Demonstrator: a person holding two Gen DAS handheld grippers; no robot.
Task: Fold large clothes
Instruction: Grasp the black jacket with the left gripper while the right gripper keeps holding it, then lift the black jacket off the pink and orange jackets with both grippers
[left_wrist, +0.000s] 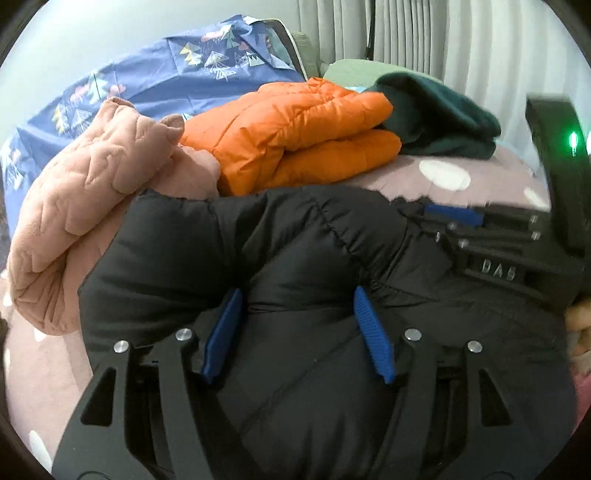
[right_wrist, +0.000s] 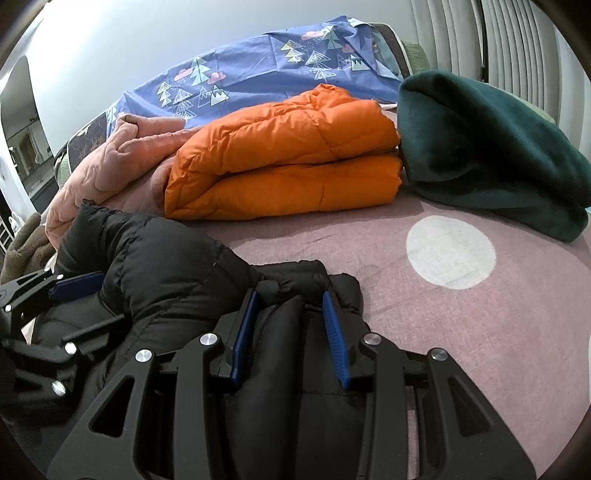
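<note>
**Black jacket mid-fold, two done**

Right gripper (right_wrist: 290, 332) pinches a bunched edge of the black puffer jacket (right_wrist: 162, 273). Left gripper (left_wrist: 295, 332) spread w/ jacket between pads, not clearly pressing. Beyond both: orange jacket (right_wrist: 288, 162) & green fleece (right_wrist: 491, 147) look folded. Pink coat (left_wrist: 85, 206), left of the tongs, still rumpled, prob. next.

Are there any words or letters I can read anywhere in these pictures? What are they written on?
"DAS": raised letters on the black body of the right tool, seen from the left wrist camera. They are a bit blurred, so the last letter is not certain.
No other words or numbers: the blue sheet has only pictures of trees, mountains and clouds, and the black jacket and orange jacket show no label.
</note>
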